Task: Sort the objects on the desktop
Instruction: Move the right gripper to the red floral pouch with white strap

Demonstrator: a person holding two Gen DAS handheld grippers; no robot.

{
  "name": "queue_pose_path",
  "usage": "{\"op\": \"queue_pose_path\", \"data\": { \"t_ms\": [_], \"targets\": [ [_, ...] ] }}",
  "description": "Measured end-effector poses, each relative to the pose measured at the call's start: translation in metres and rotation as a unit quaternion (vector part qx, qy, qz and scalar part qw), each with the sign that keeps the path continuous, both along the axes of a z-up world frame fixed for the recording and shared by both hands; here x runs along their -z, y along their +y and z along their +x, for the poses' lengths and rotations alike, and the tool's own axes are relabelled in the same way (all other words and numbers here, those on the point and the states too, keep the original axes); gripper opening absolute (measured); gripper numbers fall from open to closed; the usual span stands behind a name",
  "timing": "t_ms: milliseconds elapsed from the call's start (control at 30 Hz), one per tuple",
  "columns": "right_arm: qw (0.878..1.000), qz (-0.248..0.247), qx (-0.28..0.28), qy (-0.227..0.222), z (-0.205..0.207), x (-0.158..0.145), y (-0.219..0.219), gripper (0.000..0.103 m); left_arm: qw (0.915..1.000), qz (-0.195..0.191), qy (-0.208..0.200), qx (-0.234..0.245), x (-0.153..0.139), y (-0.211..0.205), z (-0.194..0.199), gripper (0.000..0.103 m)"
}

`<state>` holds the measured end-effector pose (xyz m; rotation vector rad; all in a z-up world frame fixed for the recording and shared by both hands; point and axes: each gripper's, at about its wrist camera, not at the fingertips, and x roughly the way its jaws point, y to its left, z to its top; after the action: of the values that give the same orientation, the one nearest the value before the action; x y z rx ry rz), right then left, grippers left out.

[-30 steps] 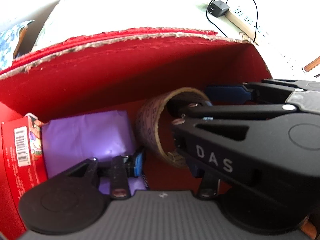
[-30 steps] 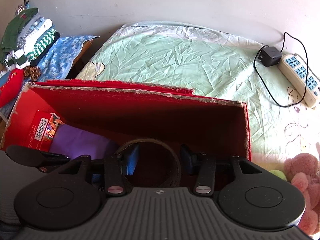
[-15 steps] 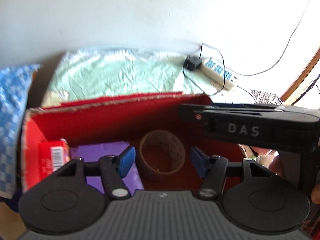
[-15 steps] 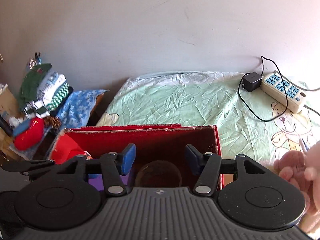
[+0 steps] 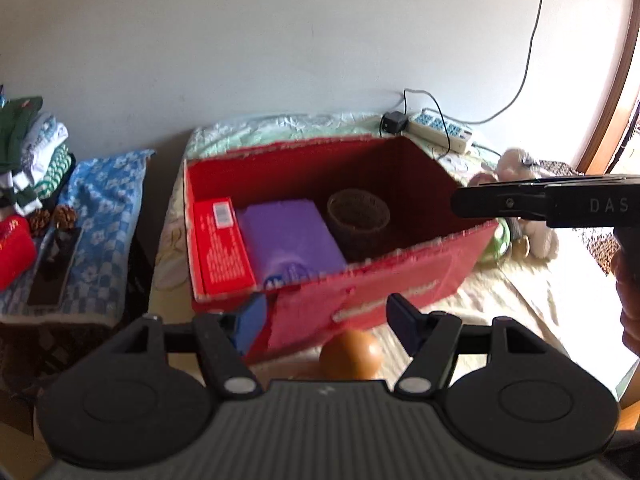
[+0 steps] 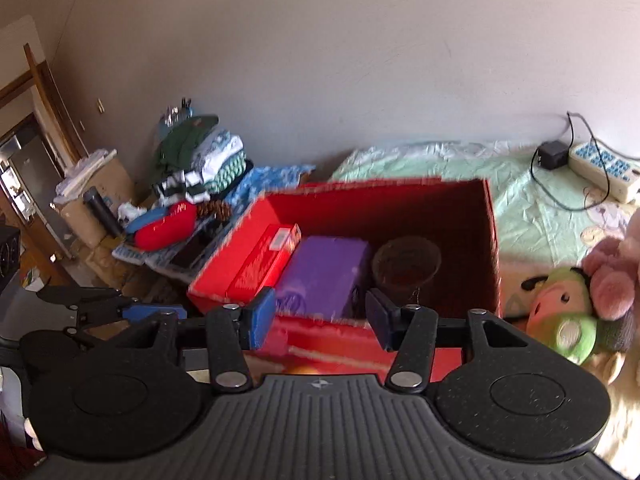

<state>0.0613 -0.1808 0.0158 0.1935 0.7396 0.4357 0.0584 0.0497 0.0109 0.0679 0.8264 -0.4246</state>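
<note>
Both the left hand-held gripper [image 5: 326, 322] and the right hand-held gripper [image 6: 320, 320] hang released and empty above the red box [image 5: 400, 288], which holds a red carton [image 5: 220, 240], a purple pack [image 5: 288, 236] and a tape roll [image 5: 358, 216] side by side, while a brown ball [image 5: 351, 354] waits outside, likely next.

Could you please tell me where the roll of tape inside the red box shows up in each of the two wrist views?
Left wrist view: the roll of tape stands right of centre, deep in the red box.
Right wrist view: the roll sits just right of centre, above the open right gripper.
Shared landmark: the purple pack immediately left of it.
</note>
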Motion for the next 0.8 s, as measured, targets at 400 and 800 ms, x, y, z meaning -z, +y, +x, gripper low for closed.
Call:
{"op": "queue_pose_path", "data": {
  "t_ms": [400, 800],
  "targets": [
    [0.986, 0.032, -0.002, 0.161, 0.006, 0.071, 0.025, 0.037, 0.9885, -0.019, 0.150, 0.001, 0.083, -0.005, -0.021, 0.070],
    [0.979, 0.010, -0.020, 0.201, 0.013, 0.092, 0.050, 0.037, 0.9842, -0.057, 0.167, -0.009, 0.093, 0.010, -0.017, 0.066]
  ]
}}
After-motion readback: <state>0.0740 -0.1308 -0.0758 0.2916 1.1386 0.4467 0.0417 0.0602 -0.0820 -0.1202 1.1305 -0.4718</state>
